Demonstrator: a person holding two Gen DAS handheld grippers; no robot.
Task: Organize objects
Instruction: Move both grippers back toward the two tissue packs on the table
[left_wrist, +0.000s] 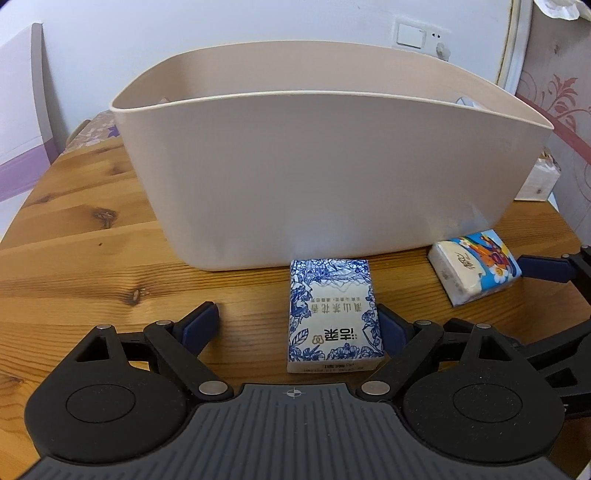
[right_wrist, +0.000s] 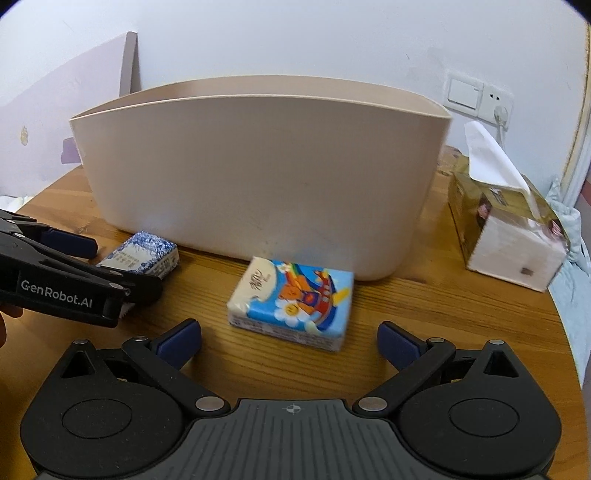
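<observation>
Blue-and-white floral tissue packet (left_wrist: 334, 314) lay between the left hand-held gripper's (left_wrist: 299, 325) wide-open, empty jaws; the right hand-held gripper (right_wrist: 290, 341), equally open, faced the cartoon-printed packet (right_wrist: 291, 304) below the beige plastic bin (right_wrist: 258, 166).

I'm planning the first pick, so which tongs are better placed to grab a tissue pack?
Probably the left. The left tongs are open, and the blue-and-white pack already lies between the fingers, by the right one. The right tongs are open too, but the cartoon pack lies ahead of their tips.
</observation>
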